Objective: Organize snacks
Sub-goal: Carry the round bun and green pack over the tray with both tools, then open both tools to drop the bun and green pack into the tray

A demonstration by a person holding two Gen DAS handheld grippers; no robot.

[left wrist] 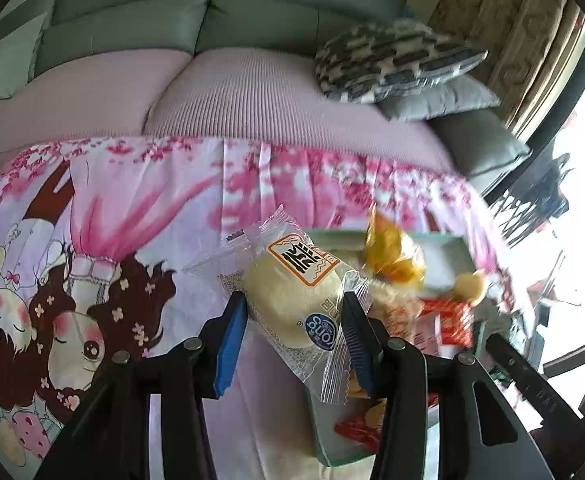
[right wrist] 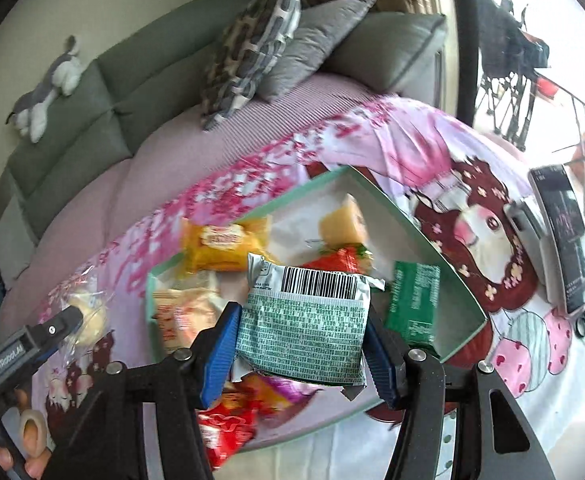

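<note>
My left gripper (left wrist: 294, 320) is shut on a pale bun in a clear wrapper (left wrist: 292, 292) with an orange label, held above the cartoon-print cloth (left wrist: 112, 240). In the right wrist view the same bun (right wrist: 88, 312) shows at the far left with the left gripper (right wrist: 77, 315) on it. My right gripper (right wrist: 300, 344) is shut on a green-and-white packet (right wrist: 304, 328), barcode side up, over the mint-green box (right wrist: 432, 240). The box holds several snacks: a yellow packet (right wrist: 224, 244), a red packet (right wrist: 340, 260) and a green packet (right wrist: 412, 300).
The cloth lies on a pink ribbed cover (left wrist: 252, 96) of a grey sofa (left wrist: 172, 12) with cushions (right wrist: 252, 44) and a plush toy (right wrist: 48, 84). A phone (right wrist: 564, 240) lies right of the box. A hand (right wrist: 28, 440) shows at lower left.
</note>
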